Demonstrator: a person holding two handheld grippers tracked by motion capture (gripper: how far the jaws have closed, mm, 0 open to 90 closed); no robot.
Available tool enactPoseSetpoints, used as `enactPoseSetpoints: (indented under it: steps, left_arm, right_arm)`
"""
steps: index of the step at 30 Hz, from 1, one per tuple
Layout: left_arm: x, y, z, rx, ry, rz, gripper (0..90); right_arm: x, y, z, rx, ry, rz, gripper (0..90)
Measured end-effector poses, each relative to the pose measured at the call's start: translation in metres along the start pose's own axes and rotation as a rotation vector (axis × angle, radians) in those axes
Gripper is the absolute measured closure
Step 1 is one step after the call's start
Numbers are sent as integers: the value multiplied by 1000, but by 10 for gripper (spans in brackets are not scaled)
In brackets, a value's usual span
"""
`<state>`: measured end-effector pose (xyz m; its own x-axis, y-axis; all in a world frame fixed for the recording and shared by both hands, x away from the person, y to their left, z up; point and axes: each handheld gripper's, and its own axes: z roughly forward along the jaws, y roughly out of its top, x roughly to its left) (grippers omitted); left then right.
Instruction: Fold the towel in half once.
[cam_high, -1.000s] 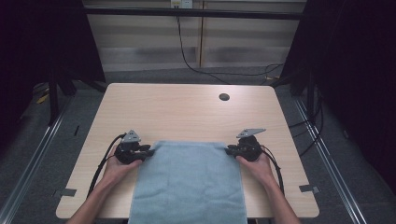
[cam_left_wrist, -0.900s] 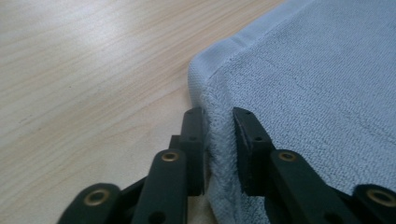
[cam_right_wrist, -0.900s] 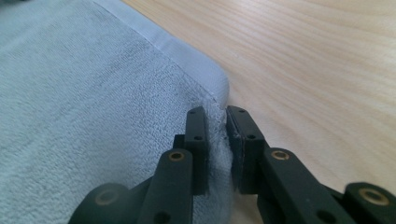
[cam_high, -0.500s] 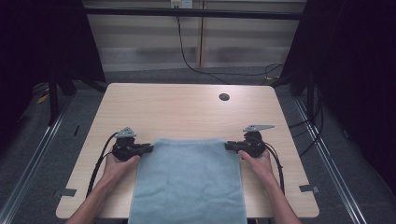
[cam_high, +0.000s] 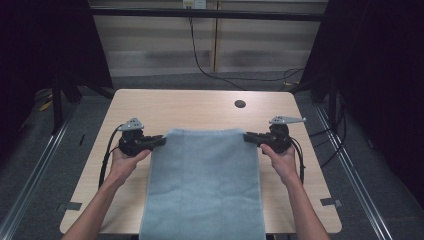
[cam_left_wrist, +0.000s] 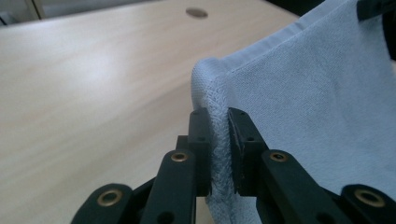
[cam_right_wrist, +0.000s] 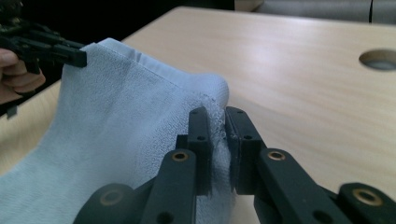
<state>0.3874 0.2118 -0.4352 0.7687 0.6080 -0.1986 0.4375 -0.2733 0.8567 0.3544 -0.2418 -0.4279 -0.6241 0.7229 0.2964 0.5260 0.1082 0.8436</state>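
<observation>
Left claw (cam_high: 159, 140) and right claw (cam_high: 248, 137) each pinch a far corner of the towel (cam_high: 205, 185), stretched over the worktop (cam_high: 200, 107).

No legible txt, labels, brands or nos. anywhere.

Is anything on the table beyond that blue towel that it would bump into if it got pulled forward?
Nothing visible stands in the way. Each tool, left and right, is shut on a far corner of the towel. The table beyond it is bare wood, apart from a small round hole near the far edge.
</observation>
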Motion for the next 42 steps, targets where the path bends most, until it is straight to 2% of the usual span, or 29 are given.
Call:
enactPoseSetpoints:
  steps: [1, 2, 5, 6, 8, 9, 10, 11, 13, 15, 16, 18, 19, 21, 22, 23, 25, 27, 30, 31, 32, 33, 35, 36, 38, 39, 40, 41, 42]
  left_arm:
    - [2, 8, -4, -25, 2, 1, 806]
    - [2, 8, -4, -25, 2, 1, 806]
    - [-2, 26, -14, -95, -7, 2, 806]
    - [-2, 26, -14, -95, -7, 2, 806]
    - [-4, 35, -18, -108, -5, 21, 806]
    - [-4, 39, -20, -109, -2, 27, 806]
    - [-3, 45, -22, -123, 8, 28, 807]
    - [0, 53, -25, -146, 9, 8, 807]
    - [3, 59, -28, -161, 17, 5, 807]
    - [7, 68, -30, -185, 26, 16, 808]
    - [7, 73, -32, -204, 43, 15, 809]
    - [9, 83, -36, -232, 40, 6, 810]
    - [9, 91, -39, -245, 55, 22, 810]
    - [9, 101, -45, -266, 52, 24, 810]
    - [8, 107, -48, -276, 61, 25, 810]
    - [6, 113, -53, -279, 58, 42, 810]
    - [3, 113, -55, -275, 57, 50, 810]
    - [-1, 109, -56, -264, 47, 54, 810]
    - [-9, 89, -51, -237, 17, 48, 810]
    - [-11, 84, -50, -230, 19, 58, 810]
    - [-15, 75, -50, -222, 2, 49, 811]
    - [-19, 68, -50, -222, -14, 45, 810]
    - [-24, 57, -52, -211, -32, 41, 810]
    - [-26, 49, -54, -207, -68, 39, 811]
    - [-32, 37, -59, -190, -86, 41, 810]
    - [-39, 27, -65, -173, -85, 26, 810]
    - [-39, 27, -65, -173, -85, 26, 810]
    - [-47, 15, -72, -164, -95, 29, 811]
    - [-47, 15, -72, -164, -95, 29, 811]
  right_arm:
    - [-1, 7, -1, -18, 4, 6, 814]
    - [-1, 7, -1, -18, 4, 6, 814]
    - [-5, 25, -3, -34, 10, 16, 813]
    - [-5, 25, -3, -34, 10, 16, 813]
    - [-3, 41, -7, -59, 5, 2, 814]
    - [-3, 41, -7, -59, 5, 2, 814]
    - [0, 55, -12, -83, -3, -8, 814]
    - [1, 60, -13, -89, -6, -12, 814]
    - [1, 66, -15, -102, -10, -20, 814]
    - [3, 78, -19, -128, -9, -20, 814]
    - [4, 93, -22, -144, -16, -32, 814]
    - [5, 99, -23, -145, -21, -40, 814]
    - [5, 106, -24, -149, -28, -48, 814]
    - [7, 121, -28, -160, -48, -64, 814]
    - [10, 132, -34, -204, -41, -70, 814]
    - [11, 134, -36, -211, -37, -69, 814]
    - [13, 136, -39, -217, -35, -74, 814]
    - [17, 132, -42, -222, -25, -85, 814]
    - [22, 115, -43, -193, -13, -93, 815]
    - [24, 105, -45, -180, -10, -93, 815]
    - [25, 99, -46, -175, -4, -87, 815]
    - [29, 81, -50, -157, 5, -89, 815]
    - [31, 74, -52, -154, 13, -88, 815]
    - [33, 65, -55, -150, 23, -83, 815]
    - [38, 44, -60, -147, 48, -69, 815]
    - [43, 28, -65, -149, 54, -67, 815]
    - [43, 28, -65, -149, 54, -67, 815]
    - [50, 12, -72, -146, 69, -71, 815]
    - [50, 12, -72, -146, 69, -71, 815]
